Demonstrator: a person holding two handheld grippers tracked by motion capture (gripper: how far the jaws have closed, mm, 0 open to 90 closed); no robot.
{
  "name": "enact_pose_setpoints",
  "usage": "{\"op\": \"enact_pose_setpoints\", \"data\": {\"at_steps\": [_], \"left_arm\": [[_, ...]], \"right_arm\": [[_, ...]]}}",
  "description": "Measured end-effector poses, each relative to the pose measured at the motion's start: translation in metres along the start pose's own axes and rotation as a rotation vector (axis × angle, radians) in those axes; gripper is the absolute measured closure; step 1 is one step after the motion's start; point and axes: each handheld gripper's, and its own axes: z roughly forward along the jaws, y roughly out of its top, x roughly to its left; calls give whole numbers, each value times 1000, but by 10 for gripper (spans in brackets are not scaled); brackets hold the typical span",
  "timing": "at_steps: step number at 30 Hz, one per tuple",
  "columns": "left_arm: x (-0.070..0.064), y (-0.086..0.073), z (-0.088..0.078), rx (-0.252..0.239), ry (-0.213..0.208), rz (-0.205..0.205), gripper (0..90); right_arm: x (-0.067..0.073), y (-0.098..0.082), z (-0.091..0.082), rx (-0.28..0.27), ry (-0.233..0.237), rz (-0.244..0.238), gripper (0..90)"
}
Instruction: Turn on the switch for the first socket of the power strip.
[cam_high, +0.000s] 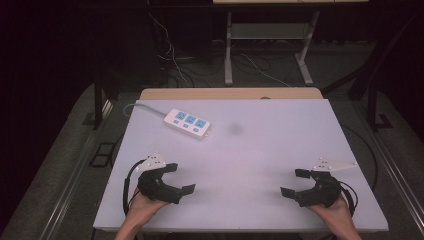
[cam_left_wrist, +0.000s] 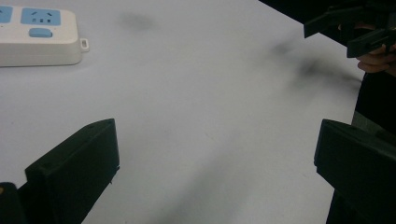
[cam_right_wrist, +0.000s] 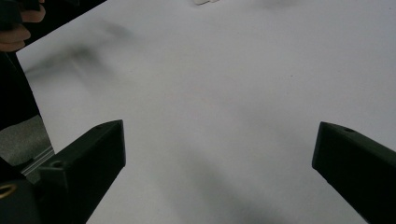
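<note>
A white power strip (cam_high: 187, 123) with blue sockets lies on the far left part of the white table (cam_high: 260, 145), its cable running off the back left. My left gripper (cam_high: 181, 178) rests near the front left edge, open, with nothing between its jaws. My right gripper (cam_high: 292, 182) sits near the front right edge, open and empty too. In the left gripper view the gripper (cam_left_wrist: 217, 158) spreads wide over bare tabletop, with the power strip (cam_left_wrist: 37, 35) at the upper left. The right gripper view has its gripper (cam_right_wrist: 219, 158) equally wide over bare table.
A faint dark smudge (cam_high: 235, 129) marks the tabletop right of the power strip. A wooden edge (cam_high: 230, 93) runs along the table's back. Beyond it stand a white table frame (cam_high: 267, 47) and loose cables on the floor.
</note>
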Motion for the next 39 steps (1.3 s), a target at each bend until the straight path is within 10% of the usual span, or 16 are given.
{"op": "enact_pose_setpoints", "data": {"at_steps": [39], "left_arm": [[24,42,-2,72,32,18,0]], "right_arm": [[0,0,0,0,-3,-3,22]]}}
